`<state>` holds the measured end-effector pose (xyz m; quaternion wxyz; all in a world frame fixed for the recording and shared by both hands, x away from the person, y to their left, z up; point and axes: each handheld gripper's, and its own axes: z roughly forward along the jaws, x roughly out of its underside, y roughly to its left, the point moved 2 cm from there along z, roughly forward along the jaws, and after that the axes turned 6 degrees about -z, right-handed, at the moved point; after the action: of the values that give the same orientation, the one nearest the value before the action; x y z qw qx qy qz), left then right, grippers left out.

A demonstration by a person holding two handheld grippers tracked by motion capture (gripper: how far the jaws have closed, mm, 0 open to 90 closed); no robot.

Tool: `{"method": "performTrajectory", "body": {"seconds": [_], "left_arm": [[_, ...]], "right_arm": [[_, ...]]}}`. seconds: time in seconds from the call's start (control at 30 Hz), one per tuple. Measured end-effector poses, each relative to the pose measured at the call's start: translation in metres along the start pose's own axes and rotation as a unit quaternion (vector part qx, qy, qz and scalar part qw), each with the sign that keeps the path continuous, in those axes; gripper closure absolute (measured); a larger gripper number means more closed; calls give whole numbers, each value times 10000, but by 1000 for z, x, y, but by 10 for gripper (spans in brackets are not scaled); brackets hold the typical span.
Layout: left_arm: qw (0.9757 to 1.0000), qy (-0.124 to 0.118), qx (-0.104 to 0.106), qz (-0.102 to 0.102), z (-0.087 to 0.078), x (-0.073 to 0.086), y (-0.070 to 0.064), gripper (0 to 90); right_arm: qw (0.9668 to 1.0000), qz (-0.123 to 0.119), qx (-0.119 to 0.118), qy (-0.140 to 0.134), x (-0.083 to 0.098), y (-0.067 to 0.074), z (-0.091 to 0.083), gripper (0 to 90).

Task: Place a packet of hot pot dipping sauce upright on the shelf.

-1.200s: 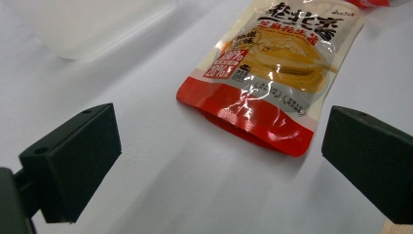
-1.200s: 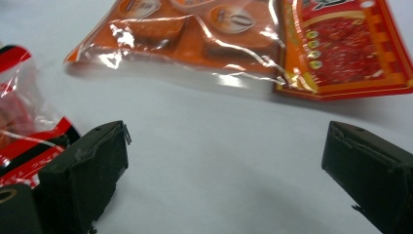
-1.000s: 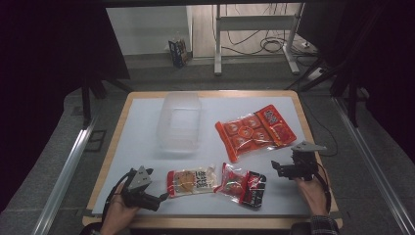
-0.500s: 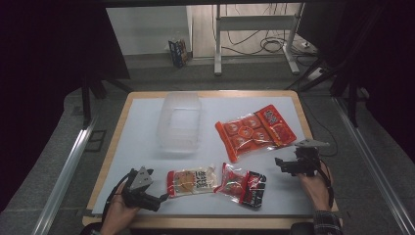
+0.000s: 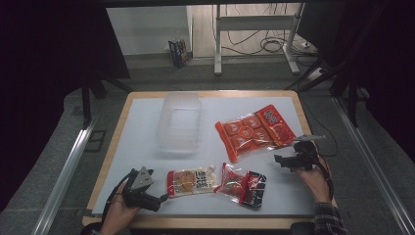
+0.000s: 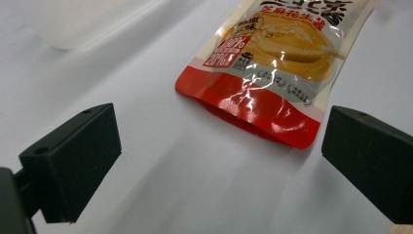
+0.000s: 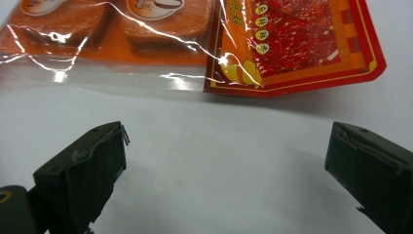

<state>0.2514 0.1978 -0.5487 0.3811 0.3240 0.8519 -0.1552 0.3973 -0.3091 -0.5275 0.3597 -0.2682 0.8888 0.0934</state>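
The fingers (image 6: pixel 73 161) of the left gripper (image 5: pixel 159 199) stand wide apart and hold nothing. Just in front of them lies the red bottom edge of a sesame paste pouch (image 6: pixel 272 73), flat on the white desk (image 5: pixel 137 137); in the left gripper view the pouch is between the two fingers but farther away, not touching them. In the high view this pouch (image 5: pixel 192 181) is near the front edge of the desk, and the left gripper rests at the front left corner, in the person's left hand (image 5: pixel 120 213).

The fingers (image 7: pixel 83 175) of the right gripper (image 5: pixel 282 161) are open too, with bare desk between them. Beyond them lies a large orange snack pack (image 7: pixel 195 39) with a clear plastic border and a red printed end. In the high view the pack (image 5: pixel 254 129) lies on the right half of the desk, and the right gripper is just beside its front right corner, near the right edge of the desk.

Between the two grippers, touching the right end of the pouch, lies a red and black snack bag (image 5: pixel 242 183). A clear plastic container (image 5: pixel 179 121) stands toward the back of the desk, left of the orange pack.
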Motion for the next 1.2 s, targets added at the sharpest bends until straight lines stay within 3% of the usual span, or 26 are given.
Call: {"method": "performTrajectory", "body": {"seconds": [0.37,0.7,0.87,1.2], "left_arm": [[10000,51,-14,-8,1,1,0,8],[10000,78,-42,-26,2,1,1,8],[9999,101,-57,-23,2,1,1,8],[9999,162,-50,9,4,2,1,9]], "right_arm": [[9996,197,30,180,-10,-16,14,35],[9994,258,-231,-8,-27,-27,19,87],[9995,128,-285,-28,-45,-25,18,232],[9980,350,-439,278,-62,-33,30,434]]}}
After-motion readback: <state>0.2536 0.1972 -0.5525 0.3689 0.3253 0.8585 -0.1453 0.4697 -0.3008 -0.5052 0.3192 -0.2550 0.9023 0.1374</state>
